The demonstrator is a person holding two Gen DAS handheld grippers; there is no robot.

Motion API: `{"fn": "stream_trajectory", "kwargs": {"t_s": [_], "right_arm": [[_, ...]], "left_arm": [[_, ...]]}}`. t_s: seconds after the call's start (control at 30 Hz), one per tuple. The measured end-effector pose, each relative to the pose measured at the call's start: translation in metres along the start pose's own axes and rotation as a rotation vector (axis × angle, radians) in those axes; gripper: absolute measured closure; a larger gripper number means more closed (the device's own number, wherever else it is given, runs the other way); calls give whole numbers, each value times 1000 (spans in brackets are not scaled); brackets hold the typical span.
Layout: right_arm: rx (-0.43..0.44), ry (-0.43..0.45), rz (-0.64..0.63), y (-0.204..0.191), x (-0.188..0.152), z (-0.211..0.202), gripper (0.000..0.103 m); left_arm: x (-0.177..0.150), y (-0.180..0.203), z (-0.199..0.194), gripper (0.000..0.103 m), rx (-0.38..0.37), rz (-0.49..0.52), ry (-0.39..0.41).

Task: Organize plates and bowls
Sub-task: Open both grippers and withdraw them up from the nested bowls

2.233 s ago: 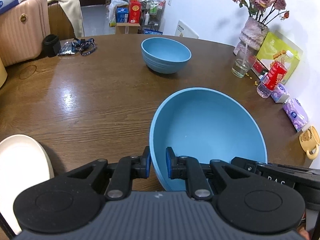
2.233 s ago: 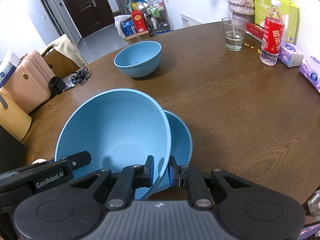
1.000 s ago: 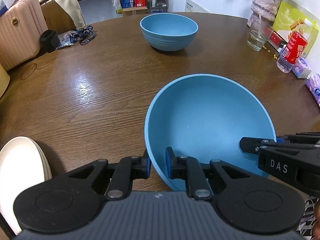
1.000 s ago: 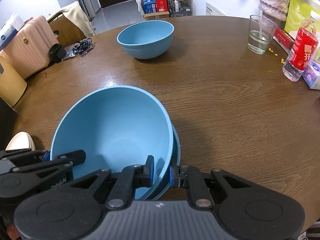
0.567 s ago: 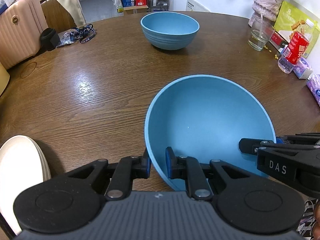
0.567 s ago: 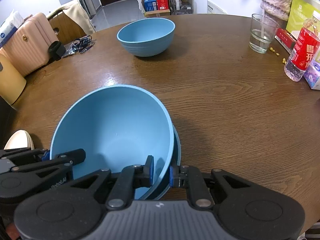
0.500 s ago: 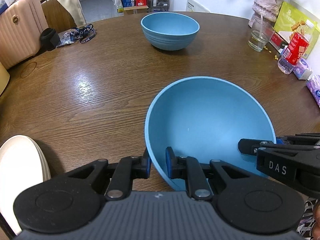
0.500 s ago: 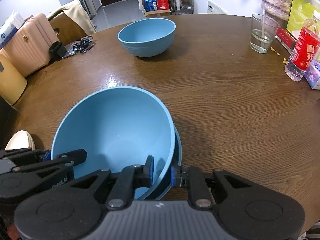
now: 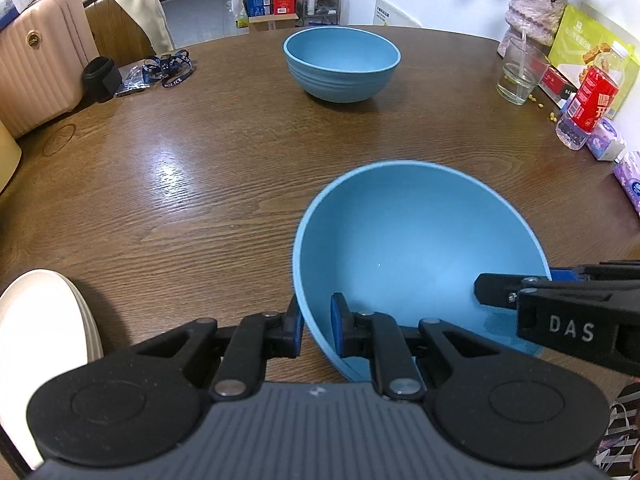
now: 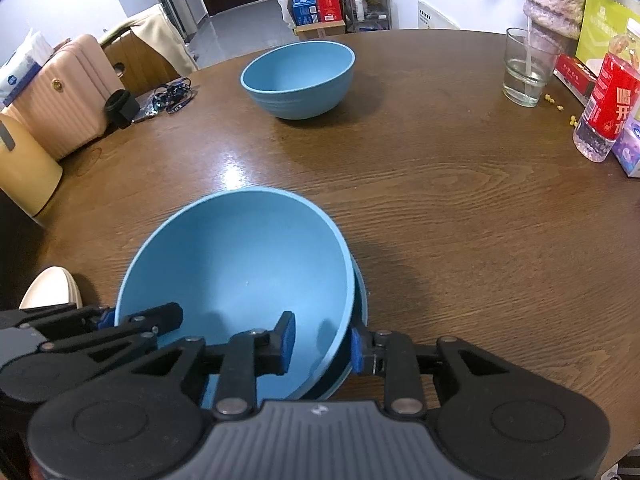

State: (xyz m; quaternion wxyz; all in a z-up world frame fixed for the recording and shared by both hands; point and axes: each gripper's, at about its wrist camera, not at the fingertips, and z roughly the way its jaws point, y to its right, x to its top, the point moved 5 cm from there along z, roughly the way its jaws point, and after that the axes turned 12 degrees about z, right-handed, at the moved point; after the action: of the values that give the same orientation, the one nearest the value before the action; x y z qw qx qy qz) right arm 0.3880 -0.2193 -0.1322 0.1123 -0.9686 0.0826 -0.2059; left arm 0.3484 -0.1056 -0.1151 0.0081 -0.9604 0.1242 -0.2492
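Bright, even indoor light; white glare patch on table (image 9: 168, 168); soft shadow right of stacked bowls (image 10: 248, 272); strong fisheye bending, dark corners; focus sharp throughout.

Glass (image 9: 519, 74), red-label bottle (image 9: 587, 106), vase (image 9: 534, 6), pink suitcase (image 9: 38, 60) around table (image 9: 200, 184).

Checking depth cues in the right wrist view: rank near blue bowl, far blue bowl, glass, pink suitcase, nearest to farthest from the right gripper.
From the right gripper:
1. Near blue bowl, rim between its opening jaws.
2. Far blue bowl, table centre, beyond.
3. Glass far right and pink suitcase far left: too close to call.
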Motion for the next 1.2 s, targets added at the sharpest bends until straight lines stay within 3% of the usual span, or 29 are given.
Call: {"fn": "stream_trajectory", "kwargs": {"t_s": [0.13,0.2,0.33,0.97,1.07,1.13,1.2], "right_arm": [[-19,9,-22,-1,2,-4,77],[-36,10,-34,0,2,-4,88],[-43,13,-33,4,3,-4,95],[-37,21,-22,7,3,-3,97],[-30,29,-8,10,4,-5,88],[-30,36,0,12,6,-7,87],[-25,39,10,14,6,-8,70]], "left_arm": [[0,-1,0,90,9,-5,-1],[0,-2,1,91,14,-5,1],[0,-2,1,91,16,-4,2],[-1,0,4,89,24,11,-4],[0,-6,2,82,24,-11,7],[1,-10,-1,61,32,-28,21],[2,-15,-5,52,36,-45,41]]}}
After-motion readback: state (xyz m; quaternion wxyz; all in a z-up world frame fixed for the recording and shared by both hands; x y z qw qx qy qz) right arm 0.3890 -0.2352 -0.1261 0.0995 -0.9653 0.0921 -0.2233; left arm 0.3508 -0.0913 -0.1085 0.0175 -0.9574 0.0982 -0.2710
